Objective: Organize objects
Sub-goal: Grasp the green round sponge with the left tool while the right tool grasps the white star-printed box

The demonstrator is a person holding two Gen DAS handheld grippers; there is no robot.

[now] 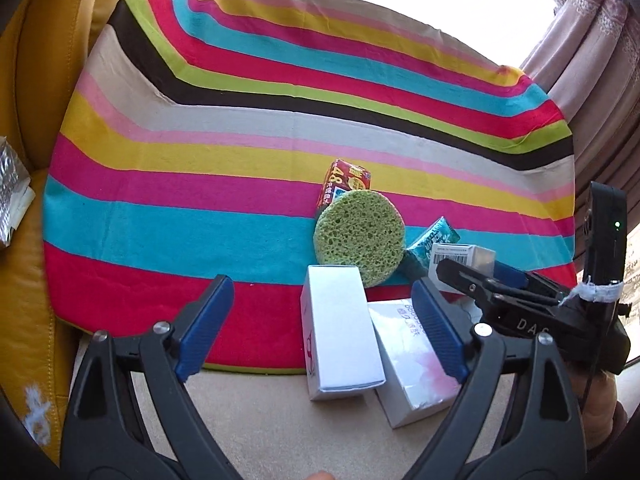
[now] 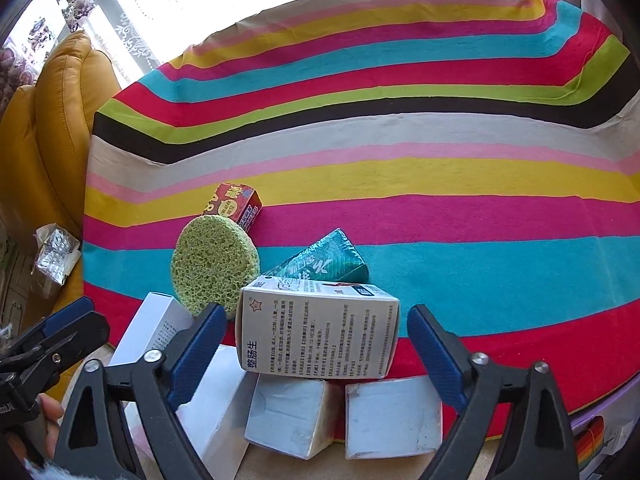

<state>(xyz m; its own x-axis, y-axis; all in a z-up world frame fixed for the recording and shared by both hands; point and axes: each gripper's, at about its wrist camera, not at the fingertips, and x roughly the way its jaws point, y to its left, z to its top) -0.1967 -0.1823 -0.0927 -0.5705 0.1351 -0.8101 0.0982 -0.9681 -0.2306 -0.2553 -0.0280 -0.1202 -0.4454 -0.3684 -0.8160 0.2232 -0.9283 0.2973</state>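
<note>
Left hand-held gripper: yours, released, above the white box.
Right hand-held gripper: released, straddling the printed box, pads clear.
Beyond: green sponge, teal packet, red packet on striped cloth.

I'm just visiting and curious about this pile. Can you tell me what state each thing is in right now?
Left gripper: open, nothing between its fingers.
Right gripper: open, around the printed box, pads not pressing it.
Printed box: closed, resting tilted on the white boxes.
Green sponge: propped on edge against the red box.
Red box: closed, lying behind the sponge.
Teal packet: sealed, tilted.
Tall white box: closed, lying flat.
</note>
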